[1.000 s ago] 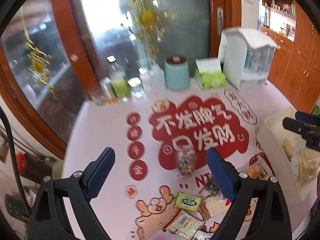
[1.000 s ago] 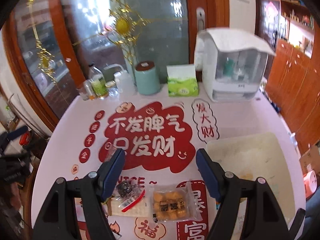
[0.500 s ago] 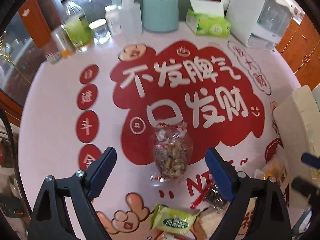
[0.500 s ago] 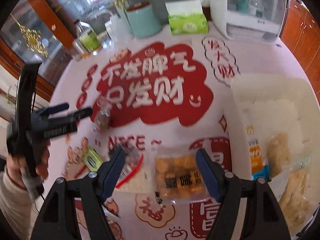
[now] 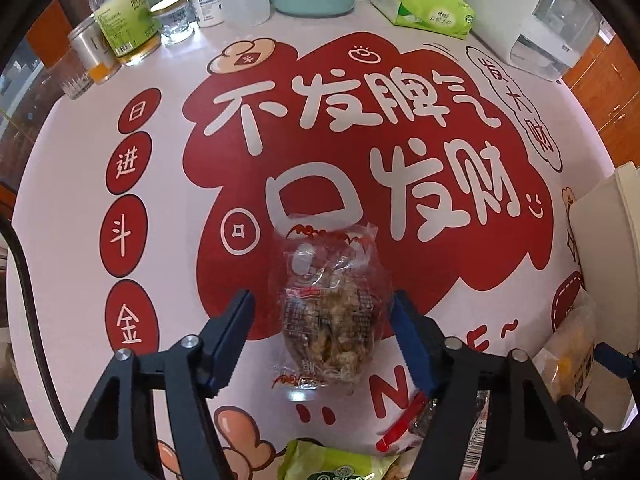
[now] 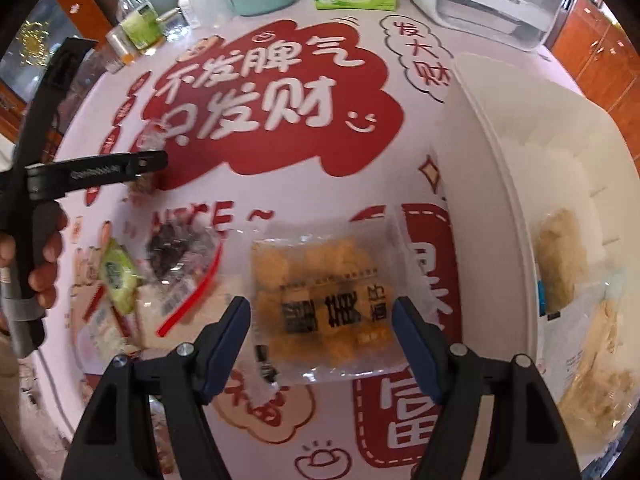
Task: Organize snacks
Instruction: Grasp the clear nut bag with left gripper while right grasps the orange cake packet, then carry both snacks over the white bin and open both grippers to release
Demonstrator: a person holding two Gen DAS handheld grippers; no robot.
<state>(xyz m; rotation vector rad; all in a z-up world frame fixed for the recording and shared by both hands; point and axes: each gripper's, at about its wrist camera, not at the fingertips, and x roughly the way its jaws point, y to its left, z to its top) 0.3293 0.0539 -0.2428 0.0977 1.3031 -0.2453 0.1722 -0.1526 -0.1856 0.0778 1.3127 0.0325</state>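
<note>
In the left wrist view, the left gripper (image 5: 322,326) fills the lower part of the frame, its two blue-padded fingers spread wide on either side of a clear plastic packet of brown nutty snack (image 5: 330,312). The packet lies on the pink tablecloth with red Chinese lettering (image 5: 72,240), in the lower centre of the frame; the right pad sits just at the wrapper's edge, the left pad stands apart from it.

In the right wrist view, the right gripper (image 6: 322,326) is likewise wide open at lower centre, its fingers flanking a clear packet of golden-yellow fried puffs (image 6: 324,300) that lies flat on the cloth. Whether the pads touch the wrapper cannot be told.

A white plastic storage box (image 6: 500,128) occupies the right side of that frame, holding pale snack packets. A small green-wrapped snack (image 6: 116,276) and a dark packet with a red strip (image 6: 180,252) lie at lower left.
</note>
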